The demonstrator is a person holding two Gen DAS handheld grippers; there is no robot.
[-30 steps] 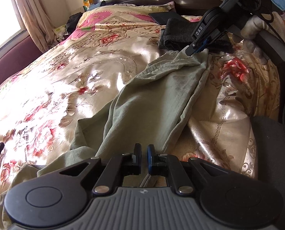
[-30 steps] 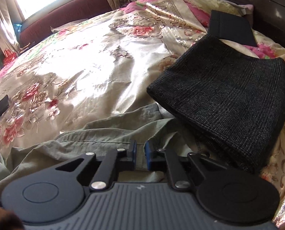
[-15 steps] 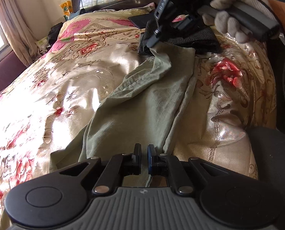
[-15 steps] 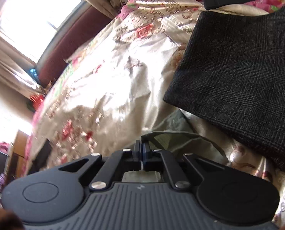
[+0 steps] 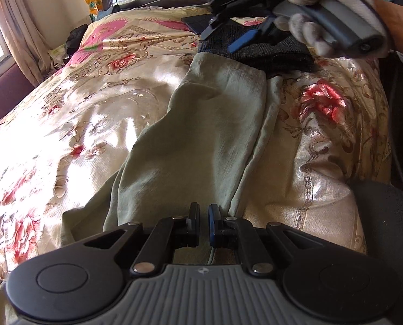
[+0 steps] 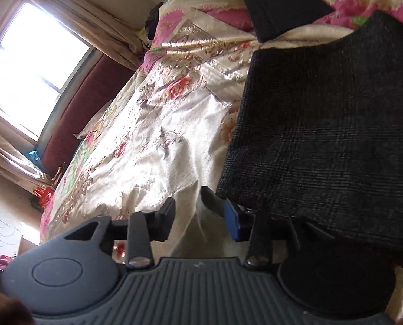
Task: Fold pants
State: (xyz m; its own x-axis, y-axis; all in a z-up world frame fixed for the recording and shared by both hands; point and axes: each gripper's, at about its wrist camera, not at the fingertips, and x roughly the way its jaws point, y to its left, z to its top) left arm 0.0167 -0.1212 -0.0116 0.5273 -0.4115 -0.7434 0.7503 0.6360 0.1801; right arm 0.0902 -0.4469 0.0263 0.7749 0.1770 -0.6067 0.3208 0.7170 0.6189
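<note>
Pants (image 5: 201,135): green, lying on the flowery bed cover (image 5: 66,113), next to dark folded clothes (image 6: 323,135).
Left gripper (image 5: 204,223): pinching the near end of the pants.
Right gripper (image 6: 198,211): jaws opening above the far end, holding nothing.

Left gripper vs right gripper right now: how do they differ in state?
The left gripper is shut, the green pants fabric running into its narrow gap; the right gripper has its jaws opening, a wide gap, nothing pinched. The left gripper sits at the pants' near end; the right gripper hangs over the dark folded garment beyond their far end. Both are over the floral bedspread.
</note>
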